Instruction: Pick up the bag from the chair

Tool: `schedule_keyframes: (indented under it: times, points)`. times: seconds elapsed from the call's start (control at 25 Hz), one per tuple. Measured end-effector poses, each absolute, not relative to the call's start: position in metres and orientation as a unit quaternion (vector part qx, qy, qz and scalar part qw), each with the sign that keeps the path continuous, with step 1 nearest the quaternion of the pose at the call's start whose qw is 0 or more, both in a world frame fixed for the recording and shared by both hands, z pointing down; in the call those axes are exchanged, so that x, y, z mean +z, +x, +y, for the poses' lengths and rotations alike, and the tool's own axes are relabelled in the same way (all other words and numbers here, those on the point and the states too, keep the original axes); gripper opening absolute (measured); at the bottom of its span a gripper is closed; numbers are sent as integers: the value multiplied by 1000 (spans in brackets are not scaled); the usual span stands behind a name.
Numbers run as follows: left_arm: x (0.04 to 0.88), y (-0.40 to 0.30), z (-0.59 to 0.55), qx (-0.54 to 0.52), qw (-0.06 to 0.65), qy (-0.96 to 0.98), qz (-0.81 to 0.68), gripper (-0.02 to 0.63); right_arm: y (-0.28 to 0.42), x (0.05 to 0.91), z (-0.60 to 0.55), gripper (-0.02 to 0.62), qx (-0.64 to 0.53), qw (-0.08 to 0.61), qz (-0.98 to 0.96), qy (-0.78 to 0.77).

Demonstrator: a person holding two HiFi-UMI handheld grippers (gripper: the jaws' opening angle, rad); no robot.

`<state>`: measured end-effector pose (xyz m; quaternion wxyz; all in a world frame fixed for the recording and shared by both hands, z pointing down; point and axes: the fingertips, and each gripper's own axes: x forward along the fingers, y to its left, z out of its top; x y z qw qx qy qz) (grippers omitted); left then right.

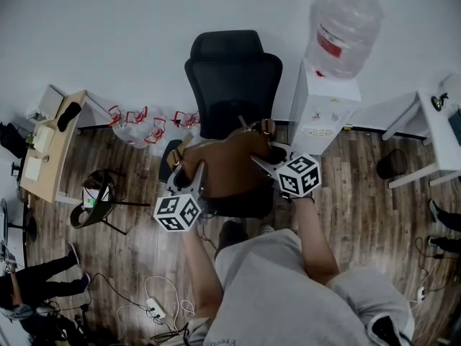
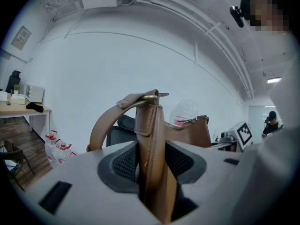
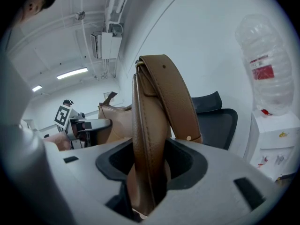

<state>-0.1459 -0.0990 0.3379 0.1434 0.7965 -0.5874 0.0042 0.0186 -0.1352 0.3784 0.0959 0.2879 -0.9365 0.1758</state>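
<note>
A brown leather bag (image 1: 229,161) is stretched between my two grippers over the seat of a black office chair (image 1: 234,71). Whether it still rests on the seat I cannot tell. My left gripper (image 1: 186,173) is shut on the bag's left end; in the left gripper view its strap (image 2: 151,139) stands pinched between the pads of that gripper (image 2: 151,170). My right gripper (image 1: 261,161) is shut on the right end, and in the right gripper view the folded strap (image 3: 150,125) is clamped in this gripper (image 3: 149,172).
A white water dispenser (image 1: 323,110) with a big bottle stands right of the chair. Several empty jugs (image 1: 148,125) lie against the wall on the left, near a wooden desk (image 1: 50,150) and a small stool (image 1: 97,202). Cables (image 1: 155,305) trail on the floor.
</note>
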Motion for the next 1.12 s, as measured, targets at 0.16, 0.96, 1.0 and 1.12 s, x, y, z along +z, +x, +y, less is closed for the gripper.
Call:
schedule_keyframes:
  times: [0.16, 0.96, 1.0, 1.12]
  points:
    - [339, -147, -98, -3, 144, 795, -589, 167, 18, 376, -134, 195, 170, 101, -937, 289]
    - [342, -147, -86, -2, 144, 792, -594, 167, 18, 379, -124, 195, 170, 104, -936, 290]
    - [343, -147, -86, -1, 145, 791, -594, 167, 18, 380, -124, 195, 170, 105, -936, 290]
    - [345, -146, -86, -1, 146, 791, -594, 167, 19, 381, -123, 195, 170, 107, -936, 289]
